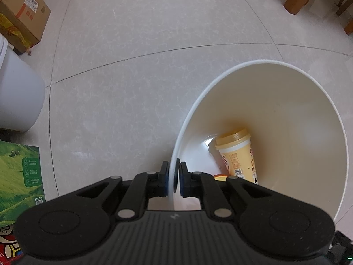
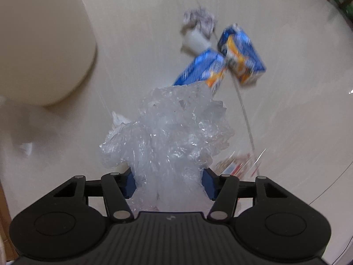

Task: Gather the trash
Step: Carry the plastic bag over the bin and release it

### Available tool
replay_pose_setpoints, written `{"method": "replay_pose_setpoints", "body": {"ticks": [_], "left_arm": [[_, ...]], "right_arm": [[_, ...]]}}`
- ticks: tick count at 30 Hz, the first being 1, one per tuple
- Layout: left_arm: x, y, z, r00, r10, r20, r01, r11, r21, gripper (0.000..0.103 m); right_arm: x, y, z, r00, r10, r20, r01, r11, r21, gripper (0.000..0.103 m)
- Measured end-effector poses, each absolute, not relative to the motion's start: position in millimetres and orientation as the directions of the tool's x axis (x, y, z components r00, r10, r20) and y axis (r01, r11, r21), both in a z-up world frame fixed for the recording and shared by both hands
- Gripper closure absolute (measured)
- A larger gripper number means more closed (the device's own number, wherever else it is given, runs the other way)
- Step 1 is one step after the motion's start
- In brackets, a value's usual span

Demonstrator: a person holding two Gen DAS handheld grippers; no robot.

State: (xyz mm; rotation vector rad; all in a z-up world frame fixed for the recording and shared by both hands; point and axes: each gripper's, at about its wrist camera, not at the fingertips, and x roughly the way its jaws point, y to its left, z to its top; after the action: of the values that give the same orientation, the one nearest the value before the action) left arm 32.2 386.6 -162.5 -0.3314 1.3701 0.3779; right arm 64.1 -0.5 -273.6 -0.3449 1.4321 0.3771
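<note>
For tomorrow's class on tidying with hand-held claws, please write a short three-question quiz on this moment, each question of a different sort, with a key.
1. True or false: the left claw is clamped on the rim of the white bin.
2. What does the right claw hold? A) a blue carton B) crumpled clear plastic C) a paper ball
3. Fill in: inside the bin lies a yellow ____.

Key
1. True: one pad sits outside the wall, one inside.
2. B: the crumpled clear plastic is between its pads, while two blue cartons and the paper ball lie on the floor.
3. Cup, on its side.
</note>
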Motion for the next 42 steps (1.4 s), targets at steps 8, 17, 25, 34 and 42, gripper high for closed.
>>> {"method": "replay_pose_setpoints", "body": {"ticks": [8, 17, 25, 34, 42], "left_arm": [[31, 387, -163, 0.158, 0.070, -0.985, -0.446, 0.895, -0.008, 0.096], [32, 387, -163, 0.156, 0.070, -0.985, -0.448, 0.894, -0.007, 0.096], [32, 387, -163, 0.156, 0.070, -0.985, -0.447, 0.894, -0.007, 0.096], [32, 389, -163, 0.155, 0.067, -0.986, -0.451, 0.893, -0.010, 0.096], [32, 387, -163, 0.156, 0.067, -0.985, -0.450, 0.893, -0.010, 0.096]], "right_arm": [[83, 30, -141, 0.209, 0.185, -0.960, -0.546, 0.837, 0.042, 0.040], [91, 107, -44, 0.283, 0.375, -0.883, -0.698, 0.712, 0.079, 0.039], [83, 174, -55, 0.243, 0.434, -0.867, -0.778, 0.622, 0.093, 0.035], [79, 150, -62, 0.286, 0.415, -0.864, -0.766, 0.640, 0.054, 0.006], [81, 103, -72, 0.345, 0.401, -0.849, -0.708, 0.704, 0.044, 0.005]]}}
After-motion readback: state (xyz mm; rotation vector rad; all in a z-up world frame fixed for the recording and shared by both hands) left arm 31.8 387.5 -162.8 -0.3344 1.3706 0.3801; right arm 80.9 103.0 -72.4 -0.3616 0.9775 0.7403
